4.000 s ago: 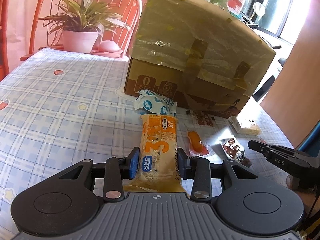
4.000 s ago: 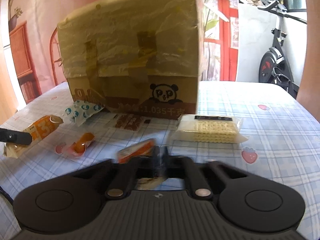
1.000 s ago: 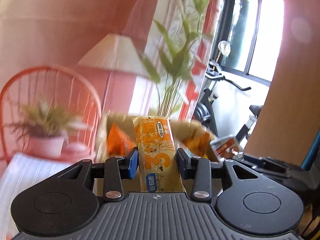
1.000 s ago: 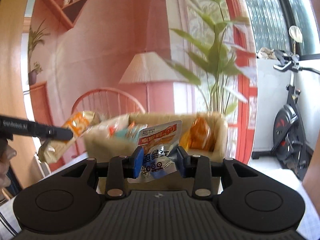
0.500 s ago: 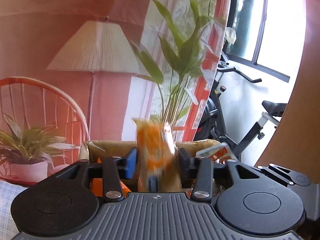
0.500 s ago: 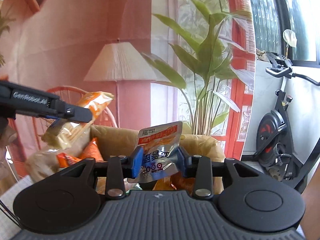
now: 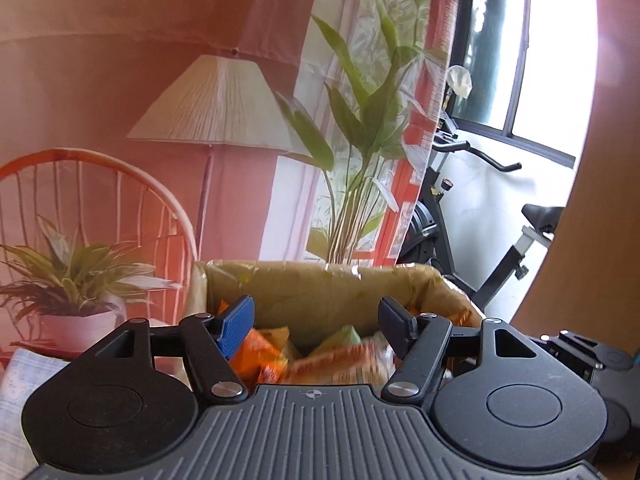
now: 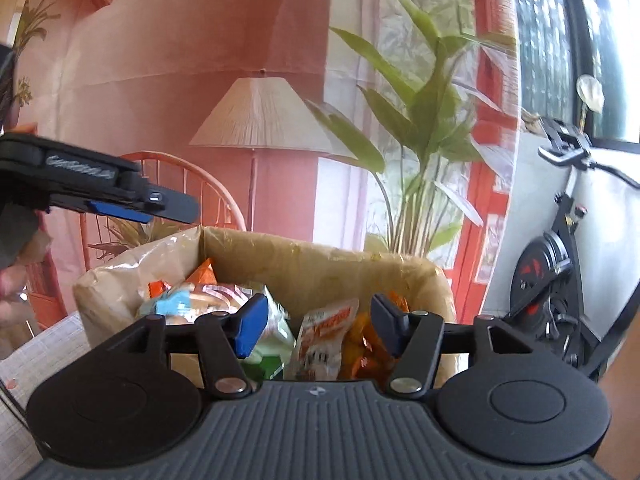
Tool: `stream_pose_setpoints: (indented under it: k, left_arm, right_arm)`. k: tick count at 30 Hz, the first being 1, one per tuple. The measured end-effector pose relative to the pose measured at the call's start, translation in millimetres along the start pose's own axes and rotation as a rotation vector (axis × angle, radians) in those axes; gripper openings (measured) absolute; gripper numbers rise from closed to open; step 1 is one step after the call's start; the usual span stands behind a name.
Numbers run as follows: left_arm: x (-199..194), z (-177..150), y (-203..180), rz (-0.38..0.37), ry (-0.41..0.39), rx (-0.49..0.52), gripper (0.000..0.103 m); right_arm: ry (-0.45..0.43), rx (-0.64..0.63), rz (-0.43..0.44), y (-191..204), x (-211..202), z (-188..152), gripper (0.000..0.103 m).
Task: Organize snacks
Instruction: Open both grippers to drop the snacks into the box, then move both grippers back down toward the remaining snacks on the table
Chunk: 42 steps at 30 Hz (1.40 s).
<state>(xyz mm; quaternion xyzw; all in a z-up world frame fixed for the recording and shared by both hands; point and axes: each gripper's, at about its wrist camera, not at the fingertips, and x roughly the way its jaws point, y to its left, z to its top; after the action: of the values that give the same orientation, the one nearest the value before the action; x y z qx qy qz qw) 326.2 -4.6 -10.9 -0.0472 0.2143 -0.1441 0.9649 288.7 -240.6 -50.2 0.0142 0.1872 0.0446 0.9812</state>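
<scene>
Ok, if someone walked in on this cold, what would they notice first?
Probably the tape-covered cardboard box in the middle, open at the top and stuffed with snack packets. Just above it the right gripper has its jaws opening, with a silver and orange pouch loose between them over the box; the left gripper is opening too, over a blurred orange packet. Behind stand a tall leafy plant and a pleated floor lamp.

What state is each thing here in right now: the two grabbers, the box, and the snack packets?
Left gripper: jaws opening, nothing pressed between them.
Right gripper: jaws opening, pads clear of the packet.
Cardboard box: open at the top, lined with plastic, holding many snacks.
Orange packet: blurred, loose inside the box.
Silver packet: upright in the box, between the right gripper's fingers but not gripped.
</scene>
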Motion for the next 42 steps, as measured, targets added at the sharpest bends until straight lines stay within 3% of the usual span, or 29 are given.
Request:
stream_pose_setpoints:
  k: [16, 42]
  left_arm:
    - [-73.2, -62.2, 16.2, 0.082, 0.006, 0.029, 0.071]
    - [-71.1, -133.4, 26.3, 0.108, 0.096, -0.012, 0.072]
  right_arm:
    - [0.003, 0.067, -0.048, -16.0, -70.3, -33.0, 0.06]
    - [0.071, 0.093, -0.049, -35.6, -77.2, -93.8, 0.06]
